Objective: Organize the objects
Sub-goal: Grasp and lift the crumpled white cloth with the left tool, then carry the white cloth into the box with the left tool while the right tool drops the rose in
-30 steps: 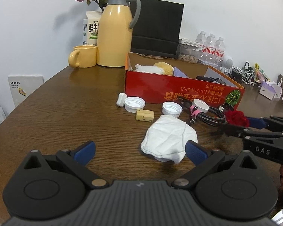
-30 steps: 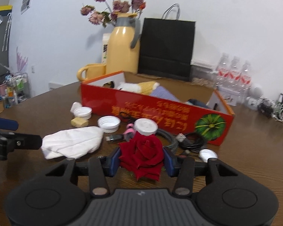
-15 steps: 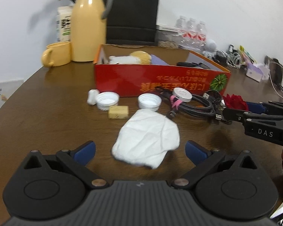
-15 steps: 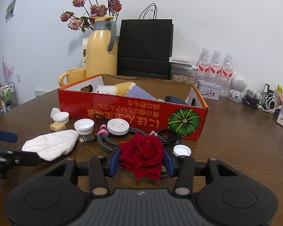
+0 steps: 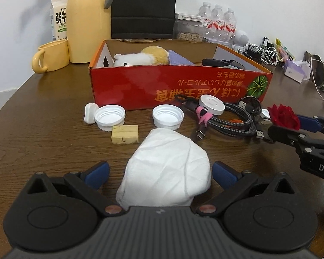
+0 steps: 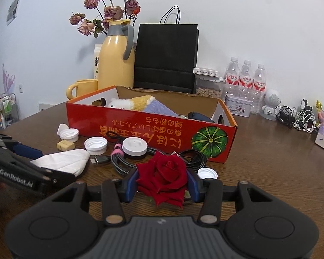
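Observation:
My right gripper (image 6: 162, 183) is shut on a red rose (image 6: 163, 178) and holds it just above the table, right of the cables; the rose also shows in the left wrist view (image 5: 284, 116). My left gripper (image 5: 161, 172) is open, its fingers either side of a crumpled white cloth (image 5: 168, 168) on the table. A red cardboard box (image 5: 179, 86) behind holds a plush toy (image 5: 140, 58) and other items. In front of it lie white caps (image 5: 110, 116), a beige block (image 5: 125, 134) and a cable bundle (image 5: 224, 118).
A yellow jug (image 5: 88, 19), yellow mug (image 5: 51, 56), milk carton (image 5: 59, 19) and black paper bag (image 6: 166, 56) stand behind the box. Water bottles (image 6: 246, 77), a white speaker (image 6: 271, 104) and tangled cords (image 6: 300, 118) sit at the back right.
My left gripper has moved forward so the white cloth now lies between its open fingers. My right gripper, still holding the rose, has swung with the view toward the box.

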The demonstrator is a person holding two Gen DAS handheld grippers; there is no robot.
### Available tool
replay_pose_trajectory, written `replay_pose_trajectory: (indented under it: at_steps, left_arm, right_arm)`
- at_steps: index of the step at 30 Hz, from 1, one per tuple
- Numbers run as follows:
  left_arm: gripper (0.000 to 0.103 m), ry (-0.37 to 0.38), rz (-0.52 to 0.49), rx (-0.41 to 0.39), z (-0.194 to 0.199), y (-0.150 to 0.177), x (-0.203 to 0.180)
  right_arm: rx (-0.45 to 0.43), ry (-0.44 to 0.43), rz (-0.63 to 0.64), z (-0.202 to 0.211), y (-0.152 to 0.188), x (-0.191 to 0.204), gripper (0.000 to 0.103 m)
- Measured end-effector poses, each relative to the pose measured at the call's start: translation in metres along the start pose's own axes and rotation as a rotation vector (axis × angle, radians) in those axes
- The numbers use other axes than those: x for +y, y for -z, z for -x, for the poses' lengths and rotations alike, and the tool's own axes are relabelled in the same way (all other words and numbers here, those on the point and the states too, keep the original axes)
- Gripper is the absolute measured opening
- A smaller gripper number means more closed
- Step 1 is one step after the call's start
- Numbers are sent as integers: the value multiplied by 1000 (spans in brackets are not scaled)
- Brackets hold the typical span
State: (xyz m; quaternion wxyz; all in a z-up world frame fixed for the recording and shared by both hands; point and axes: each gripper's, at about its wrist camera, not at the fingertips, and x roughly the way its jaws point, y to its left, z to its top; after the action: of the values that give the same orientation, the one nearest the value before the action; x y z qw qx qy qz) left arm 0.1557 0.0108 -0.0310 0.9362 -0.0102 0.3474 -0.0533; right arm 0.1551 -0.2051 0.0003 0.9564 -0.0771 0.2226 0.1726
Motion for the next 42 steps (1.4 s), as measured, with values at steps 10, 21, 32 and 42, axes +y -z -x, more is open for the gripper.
replay_pose_trajectory:
  at_steps: [10, 21, 32, 42]
  left_arm:
    - [76, -11, -32, -28, 3, 2, -4]
    - [73, -4, -25, -63, 13, 3, -5]
    - [73, -57, -28, -172, 43, -11, -7]
    - [74, -79, 5, -200, 52, -28, -3]
  right_arm:
    - [-11, 0, 13, 1, 0, 2, 46]
    - [-16, 3, 8, 2, 0, 1, 46]
    - [1, 7, 26, -1, 0, 4, 46]
    - [-13, -13, 80, 3, 0, 10, 46]
